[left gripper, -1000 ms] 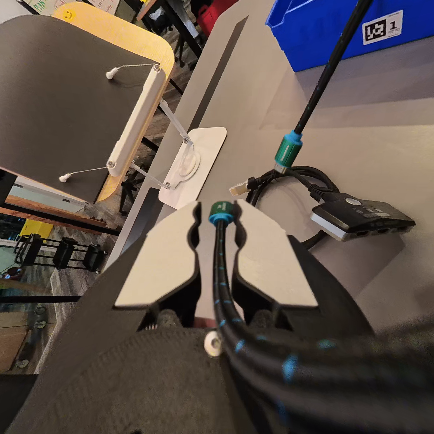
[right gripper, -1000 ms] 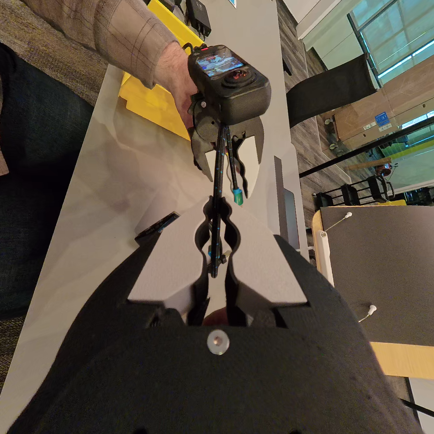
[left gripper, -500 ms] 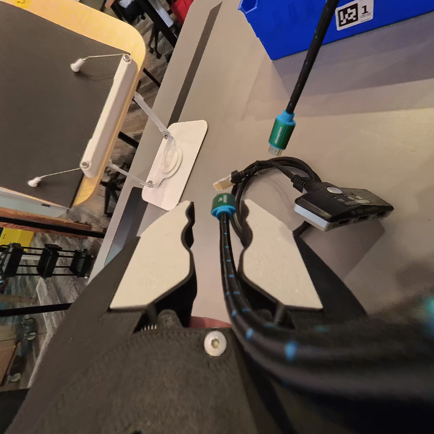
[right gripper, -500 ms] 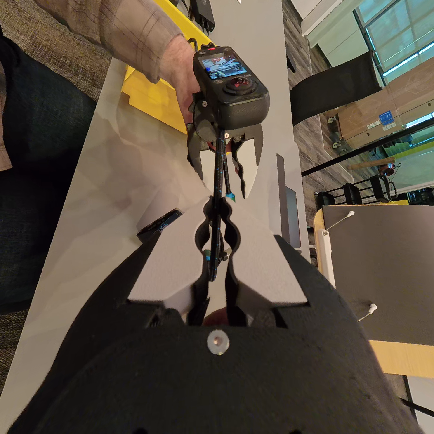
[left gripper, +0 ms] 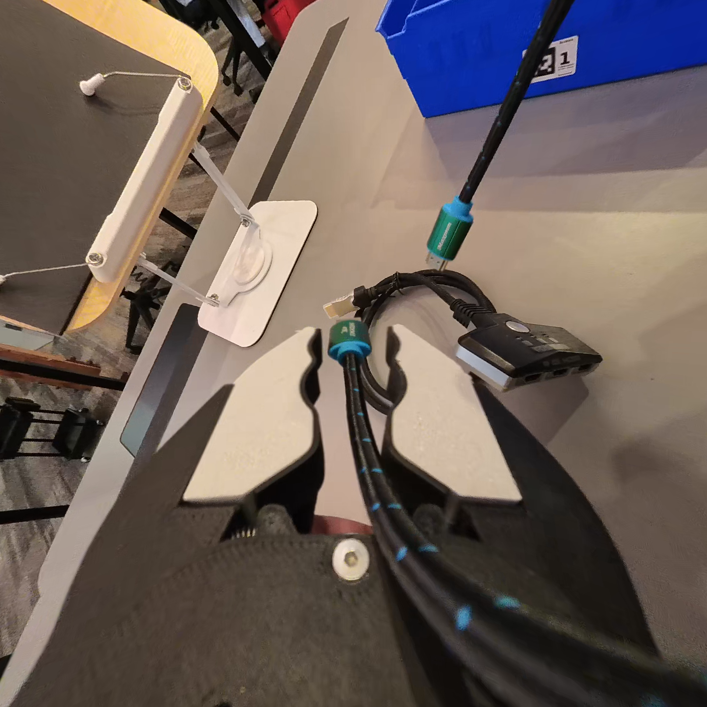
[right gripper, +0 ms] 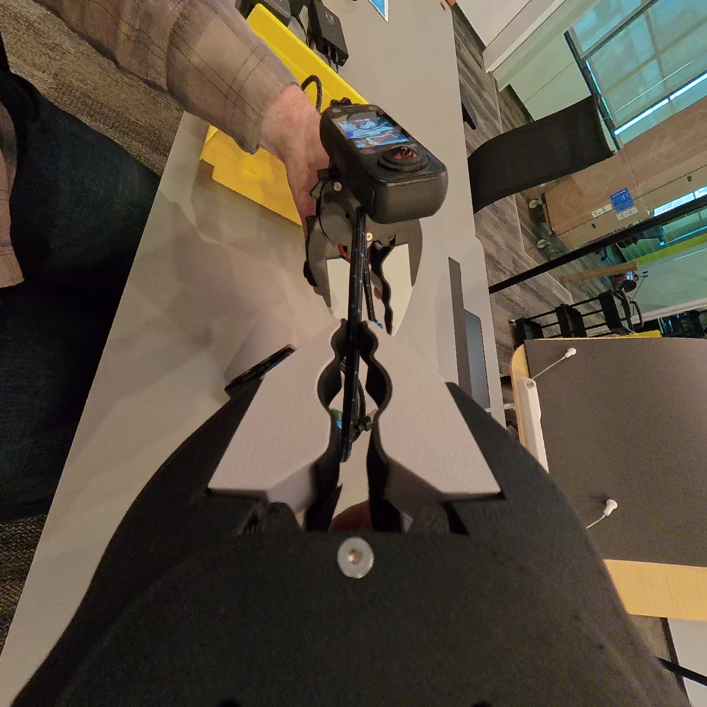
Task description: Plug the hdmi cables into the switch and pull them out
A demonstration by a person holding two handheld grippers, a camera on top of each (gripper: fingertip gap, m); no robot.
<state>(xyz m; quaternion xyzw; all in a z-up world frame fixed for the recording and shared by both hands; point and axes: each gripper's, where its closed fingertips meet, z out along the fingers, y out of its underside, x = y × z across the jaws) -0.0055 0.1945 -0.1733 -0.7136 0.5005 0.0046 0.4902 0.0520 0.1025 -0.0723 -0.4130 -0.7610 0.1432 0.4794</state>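
Observation:
My left gripper [left gripper: 354, 333] is open. A black braided HDMI cable [left gripper: 367, 440] with a green plug [left gripper: 346, 338] runs loose between its fingers [left gripper: 264, 421]. The black HDMI switch [left gripper: 528, 348] lies on the grey table to the right of it, with its own short cable coiled behind. A second green plug [left gripper: 447, 237] hangs above that coil on a cable coming from above. In the right wrist view my right gripper [right gripper: 354, 327] is shut on that braided cable [right gripper: 354, 382]. The left gripper [right gripper: 363, 317] faces it, close by.
A blue bin [left gripper: 478, 57] stands at the far side of the table [left gripper: 574, 229]. A white stand plate [left gripper: 264, 267] sits at the table's left edge. A yellow tray [right gripper: 260, 168] and a person's hand [right gripper: 290, 126] are behind the left gripper. About 15 cm separates my left fingertips from my right.
My left gripper has opened and let go of its cable, which now lies loose between the fingers. The right gripper stays shut on its cable.

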